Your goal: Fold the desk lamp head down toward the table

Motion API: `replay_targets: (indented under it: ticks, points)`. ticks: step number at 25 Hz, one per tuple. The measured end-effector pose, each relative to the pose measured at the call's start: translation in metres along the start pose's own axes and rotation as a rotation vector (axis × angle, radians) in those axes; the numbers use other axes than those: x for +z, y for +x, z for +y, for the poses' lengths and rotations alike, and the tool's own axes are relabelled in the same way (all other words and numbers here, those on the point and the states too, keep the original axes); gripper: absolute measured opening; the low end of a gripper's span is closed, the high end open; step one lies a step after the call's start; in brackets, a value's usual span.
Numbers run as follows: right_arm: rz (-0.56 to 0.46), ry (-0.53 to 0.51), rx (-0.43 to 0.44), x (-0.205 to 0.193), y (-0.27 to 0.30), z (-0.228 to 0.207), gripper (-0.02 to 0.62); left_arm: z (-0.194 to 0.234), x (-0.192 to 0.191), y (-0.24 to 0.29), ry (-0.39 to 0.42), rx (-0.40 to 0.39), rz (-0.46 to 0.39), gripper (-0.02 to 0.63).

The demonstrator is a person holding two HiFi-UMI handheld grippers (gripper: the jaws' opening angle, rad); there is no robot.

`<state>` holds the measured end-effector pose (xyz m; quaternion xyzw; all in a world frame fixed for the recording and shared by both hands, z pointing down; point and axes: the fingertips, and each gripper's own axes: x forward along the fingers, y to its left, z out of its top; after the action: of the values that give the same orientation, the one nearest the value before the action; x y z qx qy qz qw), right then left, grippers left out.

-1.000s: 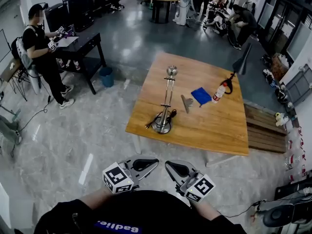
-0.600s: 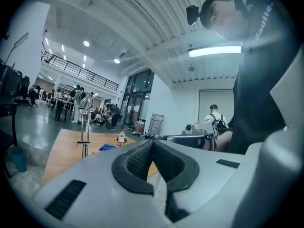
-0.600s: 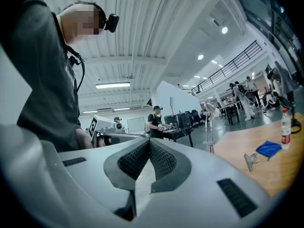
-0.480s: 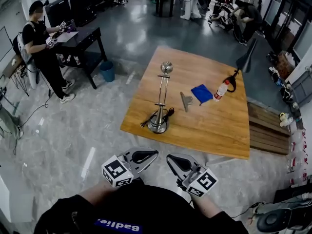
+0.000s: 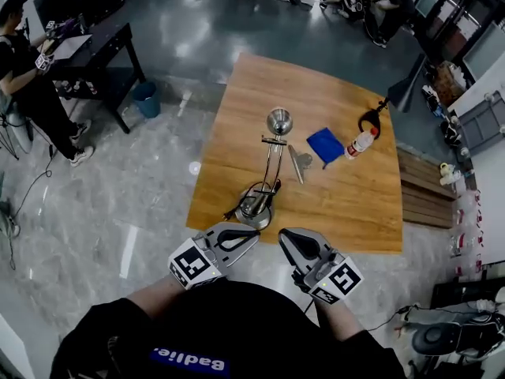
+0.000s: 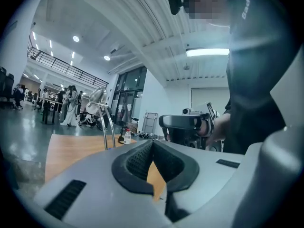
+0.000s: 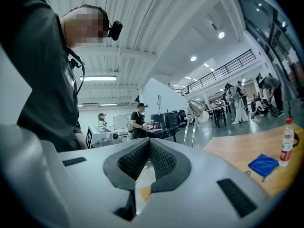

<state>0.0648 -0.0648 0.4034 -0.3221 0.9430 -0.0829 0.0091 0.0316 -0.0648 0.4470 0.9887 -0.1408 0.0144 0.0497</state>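
Jaws closed and empty on our left gripper [image 5: 248,237] and right gripper [image 5: 286,239]; the desk lamp [image 5: 272,160] farther off stands upright, not yet folded.

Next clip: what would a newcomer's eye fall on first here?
The chrome desk lamp stands upright, head raised, near the front edge of the wooden table. Behind it lie a blue cloth and a small bottle. Low in the head view, the left tool and the right tool, both shut and empty, point toward the lamp.

Lamp [image 5: 268,168] on table [image 5: 347,204]; cloth [image 5: 325,145], bottle [image 5: 360,143] right.
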Motion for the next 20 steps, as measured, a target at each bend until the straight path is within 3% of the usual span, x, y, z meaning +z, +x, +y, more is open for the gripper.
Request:
replay_targets:
  ticks: [5,10,20]
  points:
    - [-0.014,-0.013,-0.075,0.013,0.035,-0.037,0.006,0.044,-0.010,0.005,-0.012,-0.087,0.004,0.008]
    - [-0.011,0.000,-0.099,0.014,0.050,-0.061,0.006,0.066,-0.026,0.015,-0.010,-0.111,0.044,0.008]
    - [0.007,0.033,-0.065,0.023,0.061,-0.112,0.008,0.105,-0.070,0.027,-0.017,0.009,0.139,0.012]
